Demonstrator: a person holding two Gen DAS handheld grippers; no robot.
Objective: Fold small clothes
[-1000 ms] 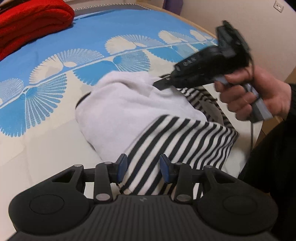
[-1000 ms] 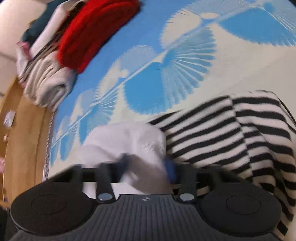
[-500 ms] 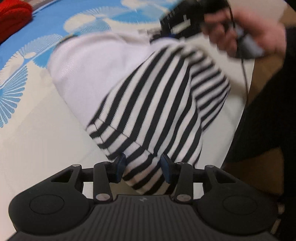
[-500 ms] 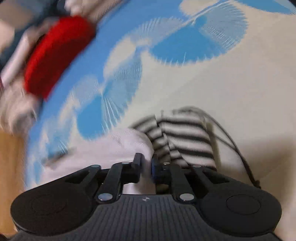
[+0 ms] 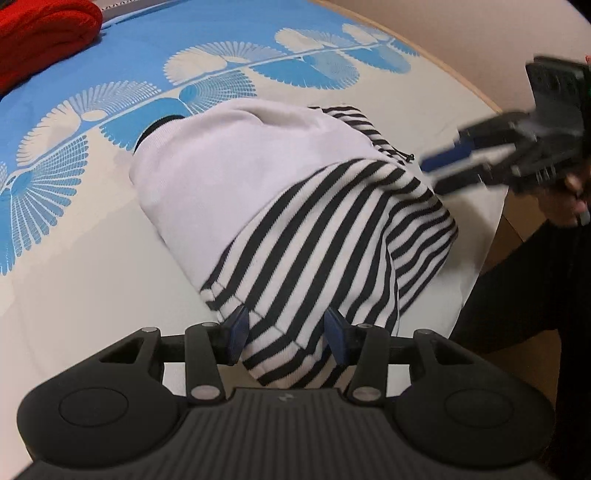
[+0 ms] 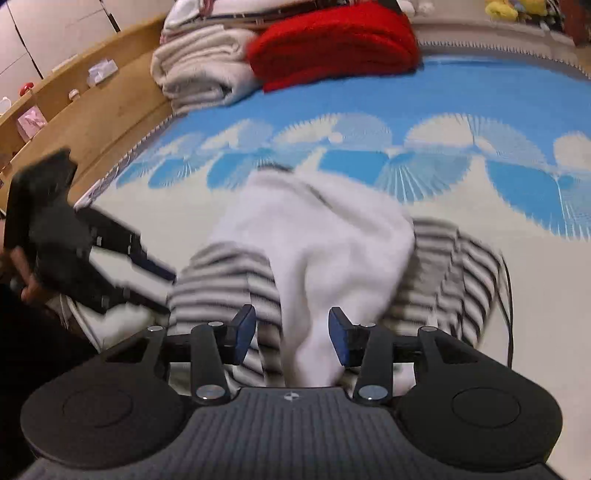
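from my left wrist cam, left to right: red folded blanket point(image 5: 44, 33) at the far left corner, on the blue fan-pattern cloth point(image 5: 140, 55) that covers the table. garment point(image 5: 288, 206) sits mid-frame on the pale part of the cloth: white body on the left and top, black-and-white striped part draped over its right side and running down toward me. my left gripper point(image 5: 286, 332) is low centre, blue pads spread with the striped hem lying between them. jaws have just been opening a bit more; cloth touches or nearly touches the left pad, can't tell if it's still pinched, right pad looks clear. further right, my right gripper point(image 5: 439, 170) shows blurred, fingers apart, tips just beside the garment's right edge, nothing between them. table edge and my dark sleeve point(image 5: 535, 295) at the far right.

right wrist cam, left to right: wooden shelf point(image 6: 55, 107) at the far left, left gripper point(image 6: 162, 288) blurred with its tips at the striped part. beige folded towels point(image 6: 199, 70) and the red blanket point(image 6: 332, 44) up top. garment point(image 6: 321, 236) centre, blurred, white fold over stripes. right gripper point(image 6: 291, 339) pads spread, jaws have just been opening wide; white and striped fabric sits in the gap below them, pads not pressing it. a thin black cord point(image 6: 511, 317) runs along the garment's right side.
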